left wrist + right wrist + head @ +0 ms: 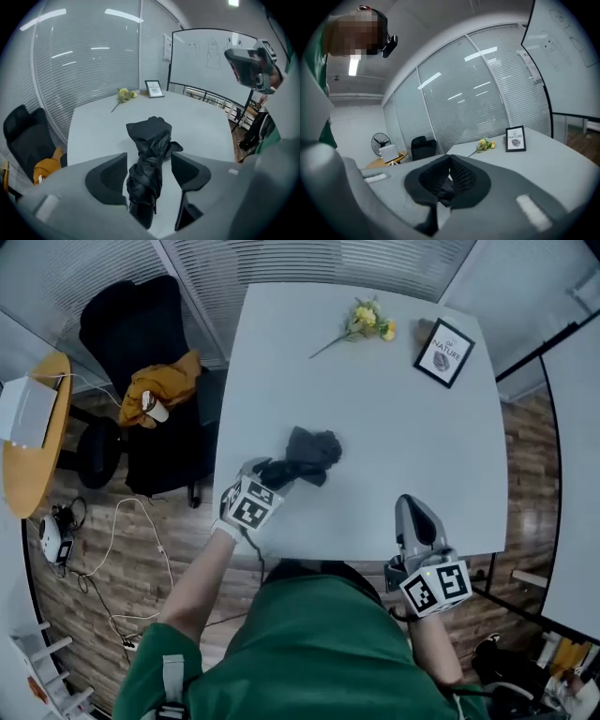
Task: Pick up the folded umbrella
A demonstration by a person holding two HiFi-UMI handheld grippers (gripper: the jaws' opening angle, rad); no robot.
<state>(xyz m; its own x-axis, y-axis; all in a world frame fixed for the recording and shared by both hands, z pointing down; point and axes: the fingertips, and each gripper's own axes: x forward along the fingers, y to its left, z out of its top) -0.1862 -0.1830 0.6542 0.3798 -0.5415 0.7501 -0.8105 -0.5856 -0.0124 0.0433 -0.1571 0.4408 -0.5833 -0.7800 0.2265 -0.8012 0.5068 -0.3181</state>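
The white table (394, 409) carries everything that matters here. The folded umbrella (149, 140) lies on it toward the near left corner, a black bundle with its loose canopy end pointing away from me. My left gripper (150, 169) sits low over it, tilted toward the tabletop, with its jaws spread wide and the umbrella lying lengthwise between them. Neither pad presses on it. One pad is just beside the fabric, and a clear strip of table shows between the fabric and the other.

I judge this to be the end of the approach, with the grasp itself not yet made. The next move calls for closing on the bundle near its cinched waist, where it looks tightest. I need to close squarely so the soft folds do not squirm out sideways, and then lift off the table. My right gripper (449, 161) hangs over the near right edge, its jaws closed tip to tip on nothing. I expect it has no part in this.

Only the head view gives the layout: where the umbrella lies on the table, how far apart my two grippers are, and the black chair (131, 329) with an orange cloth (164, 385) beside the table's left edge. It cannot show the gaps at my pads. The left gripper view shows those, along with the whiteboard (211, 61) beyond the table. The right gripper view settles that its own jaws are together. The framed picture (444, 352) and the yellow flowers (367, 321) at the far edge show in all three views.
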